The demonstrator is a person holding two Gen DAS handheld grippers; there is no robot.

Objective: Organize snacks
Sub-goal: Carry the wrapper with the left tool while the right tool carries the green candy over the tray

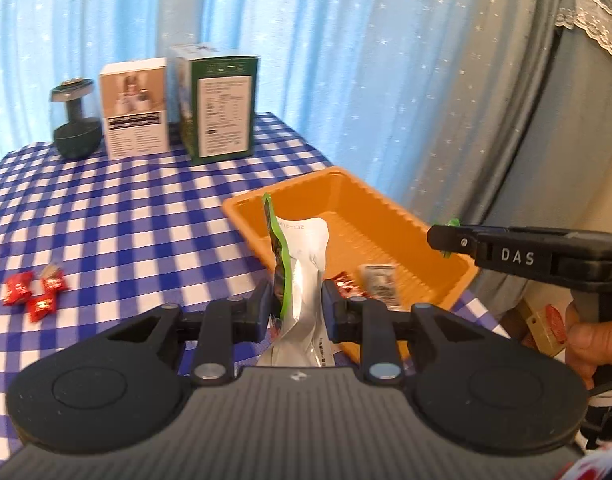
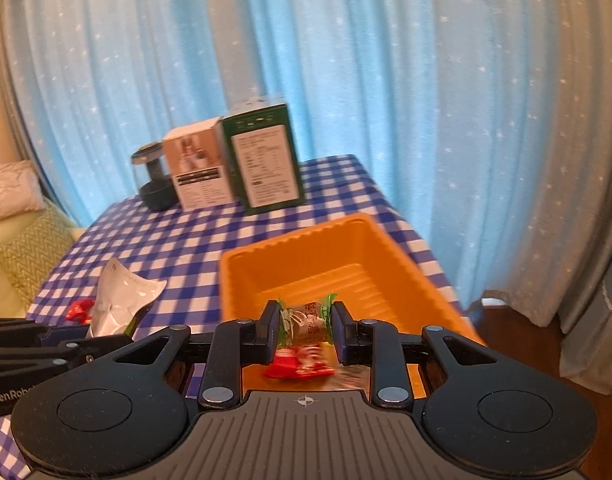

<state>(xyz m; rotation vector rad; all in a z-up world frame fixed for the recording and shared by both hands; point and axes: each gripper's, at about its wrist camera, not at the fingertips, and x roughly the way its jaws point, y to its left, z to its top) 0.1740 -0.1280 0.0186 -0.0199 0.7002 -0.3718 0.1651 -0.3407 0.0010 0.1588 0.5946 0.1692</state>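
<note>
The silver pouch (image 1: 302, 280), green along one edge, stands upright between the fingers of my left gripper (image 1: 298, 308), which is pinching it low on its body; the top flops free above the pads, over the near corner of the orange tray (image 1: 369, 196). My right gripper (image 2: 304, 328) is pressed onto a small green-ended wrapped candy (image 2: 306, 322), held crosswise above the near end of that same tray. Below it lie a red packet (image 2: 298, 364) and, in the left wrist view, a second pale wrapper (image 1: 379, 280), already in the tray. Three red candies (image 1: 34, 294) remain loose on the checked cloth (image 1: 146, 216), well apart from the tray. Risks, in my judgement: the pouch is slick foil and gripped only near its base, so it may slide or fold sideways and drop onto the cloth short of the tray rim. The candy is small and rounded; a light grip could let it squirt out. Both my grippers converge on the same near corner, so they may knock together, or the pouch may strike the tray wall and push the light tray toward the table edge at its right. The two boxes (image 1: 178, 108) and the dark jar (image 1: 76, 124) at the far side stand clear of all this.
</note>
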